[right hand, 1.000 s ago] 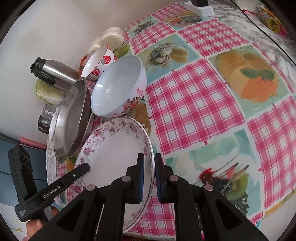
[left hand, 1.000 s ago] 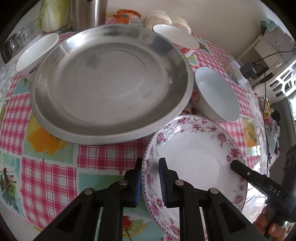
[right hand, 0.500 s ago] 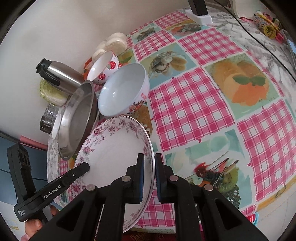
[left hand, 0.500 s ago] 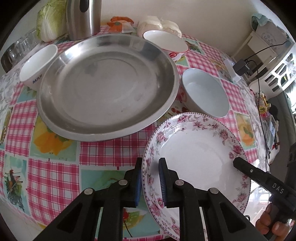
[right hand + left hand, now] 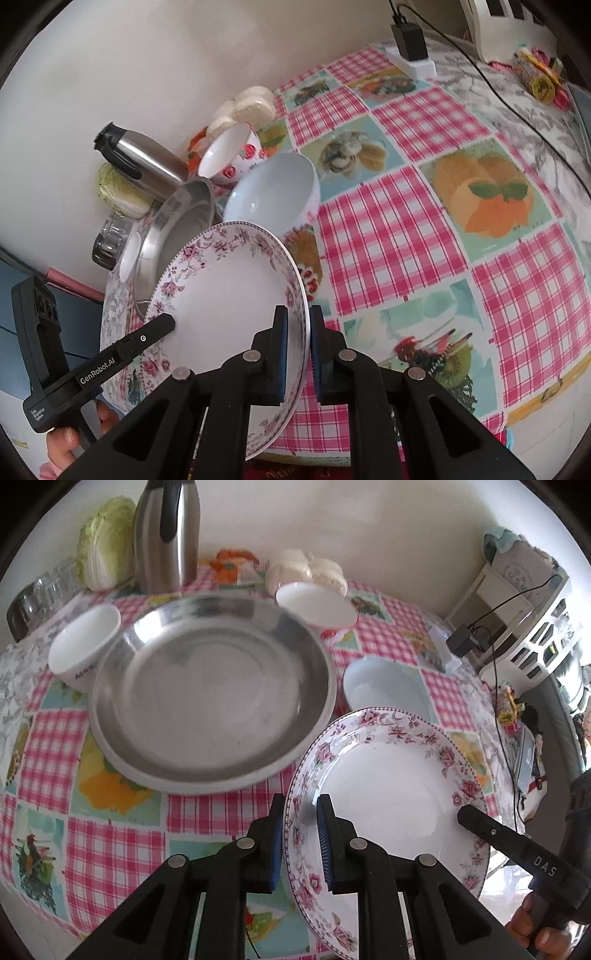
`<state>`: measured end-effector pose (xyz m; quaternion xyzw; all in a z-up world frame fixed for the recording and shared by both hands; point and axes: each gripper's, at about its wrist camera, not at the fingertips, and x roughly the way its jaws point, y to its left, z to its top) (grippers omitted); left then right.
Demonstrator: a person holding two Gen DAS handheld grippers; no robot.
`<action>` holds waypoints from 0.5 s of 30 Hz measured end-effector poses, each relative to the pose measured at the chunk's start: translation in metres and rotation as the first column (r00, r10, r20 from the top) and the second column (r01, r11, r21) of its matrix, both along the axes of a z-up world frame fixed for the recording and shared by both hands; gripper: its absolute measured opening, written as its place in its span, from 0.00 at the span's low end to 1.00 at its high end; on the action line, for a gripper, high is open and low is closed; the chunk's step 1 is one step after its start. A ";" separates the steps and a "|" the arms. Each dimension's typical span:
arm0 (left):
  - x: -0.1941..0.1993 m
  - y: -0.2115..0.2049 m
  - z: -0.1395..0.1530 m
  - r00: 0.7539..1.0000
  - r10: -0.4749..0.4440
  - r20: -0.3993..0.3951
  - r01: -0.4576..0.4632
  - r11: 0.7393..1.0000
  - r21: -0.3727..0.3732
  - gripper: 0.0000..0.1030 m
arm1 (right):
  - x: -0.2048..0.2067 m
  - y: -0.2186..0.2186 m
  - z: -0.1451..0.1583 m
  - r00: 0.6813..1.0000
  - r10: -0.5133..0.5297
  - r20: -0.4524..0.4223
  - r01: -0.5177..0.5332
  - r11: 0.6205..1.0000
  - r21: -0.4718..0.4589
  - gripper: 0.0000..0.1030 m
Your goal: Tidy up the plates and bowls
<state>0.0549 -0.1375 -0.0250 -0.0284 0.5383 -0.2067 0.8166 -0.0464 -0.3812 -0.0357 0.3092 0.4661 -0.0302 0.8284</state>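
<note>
Left wrist: floral plate (image 5: 391, 775) higher off tablecloth (image 5: 110, 834).

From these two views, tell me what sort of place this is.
Probably a home kitchen or dining table: a pink checked fruit-print tablecloth, a steel thermos jug, a leafy green cabbage.

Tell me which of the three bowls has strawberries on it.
The white strawberry-printed bowl nearest the steel kettle; the other bowls show none.
</note>
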 end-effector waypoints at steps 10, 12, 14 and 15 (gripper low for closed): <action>0.024 0.009 0.028 0.996 0.047 0.075 -0.043 0.998 -0.043 0.18 | 0.025 0.007 0.038 0.997 0.013 0.080 -0.013 1.000 -0.005 0.12; 0.031 0.009 0.032 0.995 0.057 0.077 -0.053 0.997 -0.055 0.18 | 0.034 0.007 0.045 0.995 0.013 0.096 -0.013 1.000 -0.002 0.12; 0.040 0.011 0.038 0.994 0.073 0.082 -0.066 0.995 -0.074 0.18 | 0.041 0.007 0.050 0.994 0.017 0.109 -0.018 1.000 0.002 0.12; 0.044 0.012 0.040 0.993 0.079 0.085 -0.072 0.994 -0.083 0.18 | 0.045 0.007 0.053 0.993 0.020 0.116 -0.021 1.000 0.005 0.12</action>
